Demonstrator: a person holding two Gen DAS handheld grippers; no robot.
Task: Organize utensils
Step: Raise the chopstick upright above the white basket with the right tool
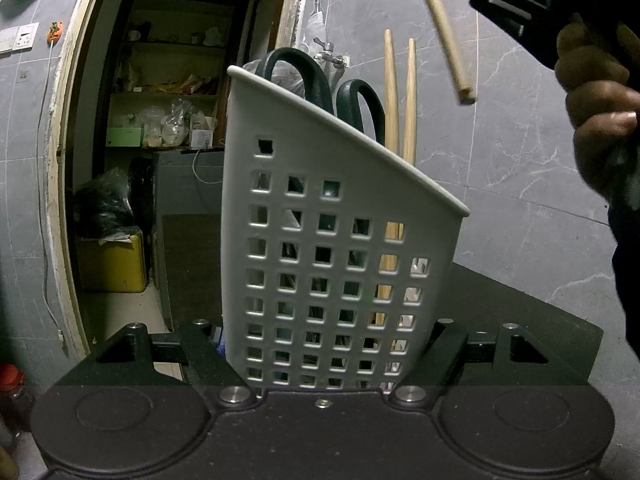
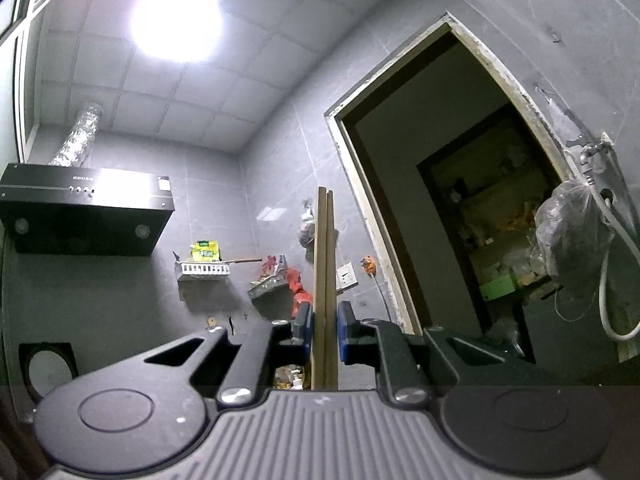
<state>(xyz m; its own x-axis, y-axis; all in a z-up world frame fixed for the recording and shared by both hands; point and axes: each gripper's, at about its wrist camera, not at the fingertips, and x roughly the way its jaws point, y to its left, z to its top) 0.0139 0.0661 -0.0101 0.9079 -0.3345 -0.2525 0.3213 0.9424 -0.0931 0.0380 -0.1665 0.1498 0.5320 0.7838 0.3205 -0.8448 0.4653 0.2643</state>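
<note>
Right gripper [image 2: 324, 330] pinches a pair of wooden chopsticks [image 2: 325, 264] betw its blue pads [image 2: 303, 328], sticks side by side, running straight up out of the jaws. In the left view that same pair [image 1: 442, 28] hangs tilted above & to the right of the white perforated utensil holder [image 1: 320, 248], lower tip well apart from the rim, person's right hand [image 1: 596, 92] behind it

Left gripper [image 1: 332, 344] clamps the holder across its lower body, fingers touching both side walls. Holder already has dark-handled scissors [image 1: 320, 80] on its tall side & two chopsticks [image 1: 400, 92] at the low side

Risks, as I judge them:
- sticks held at one short stretch only, so they could pivot or slide betw the pads if a tip catches the rim; one could drop outside
- incoming tips could knock the standing chopsticks or foul the scissor loops, since the free opening looks narrow
- holder is held low and leans, so a push at the rim may twist it in the left jaws

Room: open air above & right of the holder, tiled wall [image 1: 500, 160] behind. Slanted rim is lowest on the right, prob the easiest way in. Doorway [image 1: 168, 140] on the left is out of the way
</note>
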